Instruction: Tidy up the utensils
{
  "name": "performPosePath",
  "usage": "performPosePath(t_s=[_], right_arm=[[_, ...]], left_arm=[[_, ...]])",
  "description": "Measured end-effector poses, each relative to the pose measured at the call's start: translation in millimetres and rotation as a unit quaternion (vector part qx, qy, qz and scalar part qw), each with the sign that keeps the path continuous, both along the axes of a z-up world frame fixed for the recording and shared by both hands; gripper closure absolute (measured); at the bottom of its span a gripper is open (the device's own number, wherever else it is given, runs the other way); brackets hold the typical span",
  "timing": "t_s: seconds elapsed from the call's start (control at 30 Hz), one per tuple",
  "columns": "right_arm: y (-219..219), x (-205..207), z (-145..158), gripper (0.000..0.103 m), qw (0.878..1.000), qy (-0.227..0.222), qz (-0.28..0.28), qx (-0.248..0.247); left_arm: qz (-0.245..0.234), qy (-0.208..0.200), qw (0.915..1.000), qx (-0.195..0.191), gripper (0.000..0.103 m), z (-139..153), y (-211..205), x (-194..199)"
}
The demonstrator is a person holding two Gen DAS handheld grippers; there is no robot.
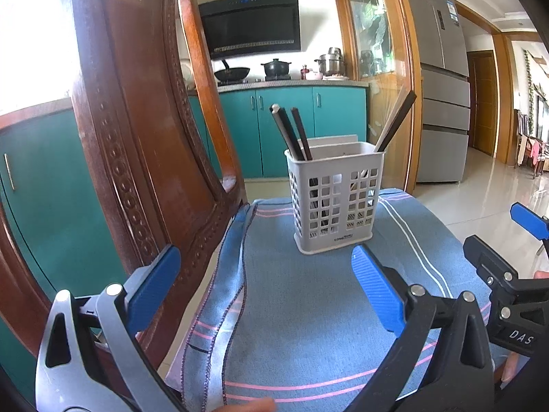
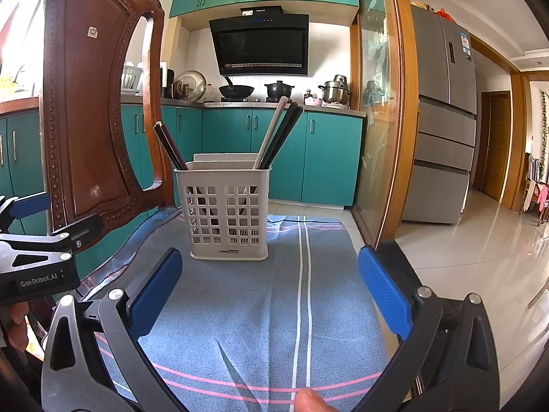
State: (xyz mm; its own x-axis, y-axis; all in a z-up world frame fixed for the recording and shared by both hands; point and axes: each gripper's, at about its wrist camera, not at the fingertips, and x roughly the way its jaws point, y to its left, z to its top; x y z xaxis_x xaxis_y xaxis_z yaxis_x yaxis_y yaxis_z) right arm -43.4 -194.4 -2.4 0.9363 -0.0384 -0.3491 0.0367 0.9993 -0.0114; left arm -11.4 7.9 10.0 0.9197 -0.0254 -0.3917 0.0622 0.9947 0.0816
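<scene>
Grey plastic holder with dark chopsticks stands straight ahead of your wide-open, empty left gripper and right gripper, so reach slowly.

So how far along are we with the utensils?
Looks essentially done: the chopsticks stand in the holder, dark ones left, dark and pale right. Nothing is in hand; the left gripper and right gripper are open and empty. No loose utensils show on the blue cloth.
</scene>
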Motion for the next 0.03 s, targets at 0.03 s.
performPosePath(t_s=[0.03], right_arm=[[-1.6,1.7,-1.7,0.003,1.000,0.006,0.000,0.002]], left_arm=[[0.000,0.006,1.0000,-0.001,0.003,-1.3,0.0,1.0]])
